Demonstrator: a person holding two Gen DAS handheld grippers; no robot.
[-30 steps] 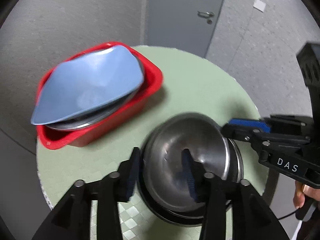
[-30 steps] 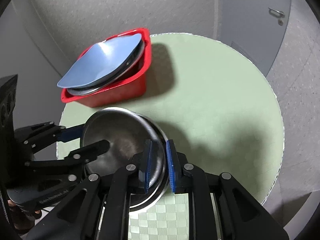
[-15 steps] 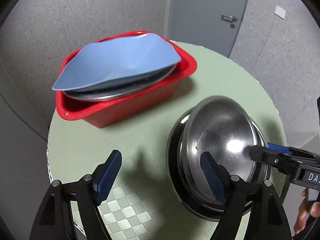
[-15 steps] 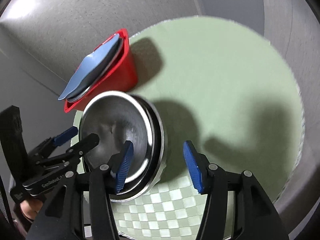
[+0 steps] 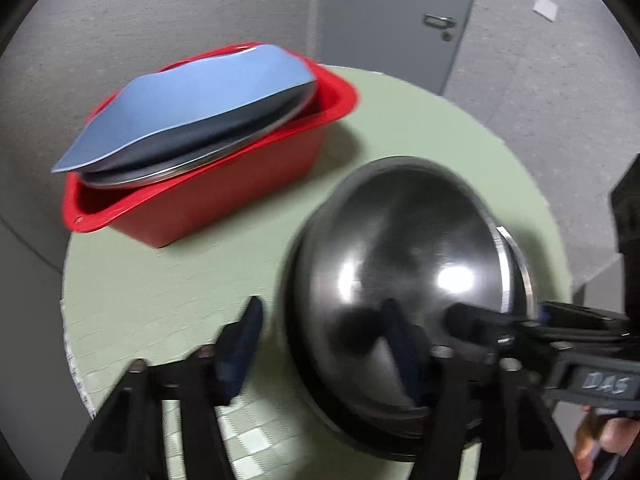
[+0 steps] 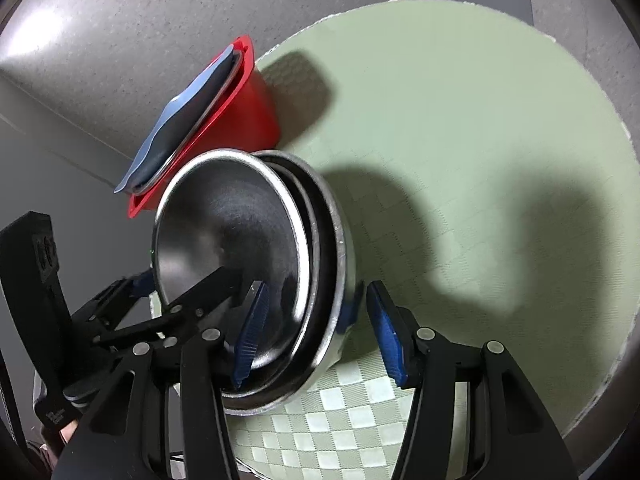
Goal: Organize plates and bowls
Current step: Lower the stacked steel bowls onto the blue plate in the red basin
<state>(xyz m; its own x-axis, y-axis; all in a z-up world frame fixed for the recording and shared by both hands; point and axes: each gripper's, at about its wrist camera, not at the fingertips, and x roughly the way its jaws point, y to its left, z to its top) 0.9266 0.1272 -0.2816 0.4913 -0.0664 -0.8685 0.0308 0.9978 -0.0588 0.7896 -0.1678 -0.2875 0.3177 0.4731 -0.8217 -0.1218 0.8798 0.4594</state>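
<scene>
A stack of nested steel bowls point(image 5: 404, 276) point(image 6: 256, 264) stands on the round green table point(image 5: 160, 280) point(image 6: 460, 120), tilted in the right wrist view. My left gripper point(image 5: 324, 344) is open, its jaws astride the stack's near rim, one pad inside the top bowl. My right gripper point(image 6: 316, 332) is open, its jaws astride the rims at the other side. A red tub point(image 5: 224, 196) point(image 6: 244, 120) at the back left holds a blue plate point(image 5: 200, 100) point(image 6: 180, 112) on a steel plate point(image 5: 208, 156).
The table edge point(image 5: 68, 320) is close on the left. A grey door point(image 5: 400, 12) and walls lie behind. The bare green tabletop stretches right of the bowls in the right wrist view.
Both grippers have opened over the second. The left has closed in on the bowl rim again. The right has moved so its jaws straddle the rims. The bowls look tilted.
</scene>
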